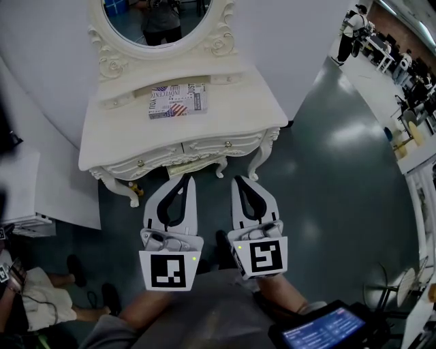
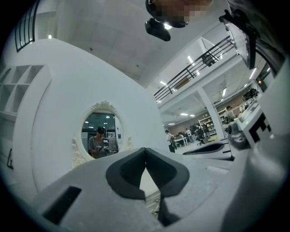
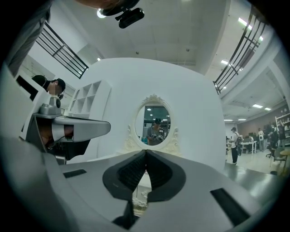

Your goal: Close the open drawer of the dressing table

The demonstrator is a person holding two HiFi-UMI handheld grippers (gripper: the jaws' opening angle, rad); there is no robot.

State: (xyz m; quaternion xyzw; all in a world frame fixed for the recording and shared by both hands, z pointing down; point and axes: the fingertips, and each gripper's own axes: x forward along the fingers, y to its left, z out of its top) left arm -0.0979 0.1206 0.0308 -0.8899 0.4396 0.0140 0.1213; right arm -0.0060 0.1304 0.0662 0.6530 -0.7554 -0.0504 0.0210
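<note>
Nearest the camera, the person's lap fills the bottom edge, with a lit screen (image 1: 320,332) at the lower right. Just beyond it, the two marker cubes (image 1: 168,270) sit side by side, and from them both tongs reach forward over the dark glossy floor (image 1: 327,157).

The left tongs (image 1: 184,179) are pressed together at the tips with nothing between them. Their own view shows the dark pads (image 2: 131,174) meeting in one line. The right tongs (image 1: 238,181) are the same: pads (image 3: 159,174) touching, nothing gripped. Both tips stop short of the furniture, clear of it.

Past them stands the ornate white desk (image 1: 109,136) on curled legs. The drawer fronts (image 1: 221,145) run along its near edge, each with a small knob, facing the tongs. A pale strip (image 1: 192,166) shows under the middle of that edge — from this steep angle I cannot tell whether any drawer stands out.

On the desk top lies a book (image 1: 178,101) with a flag printed on its cover. Behind it an oval mirror (image 1: 160,20) in a carved frame rises against the white wall (image 1: 286,41), reflecting a person.
</note>
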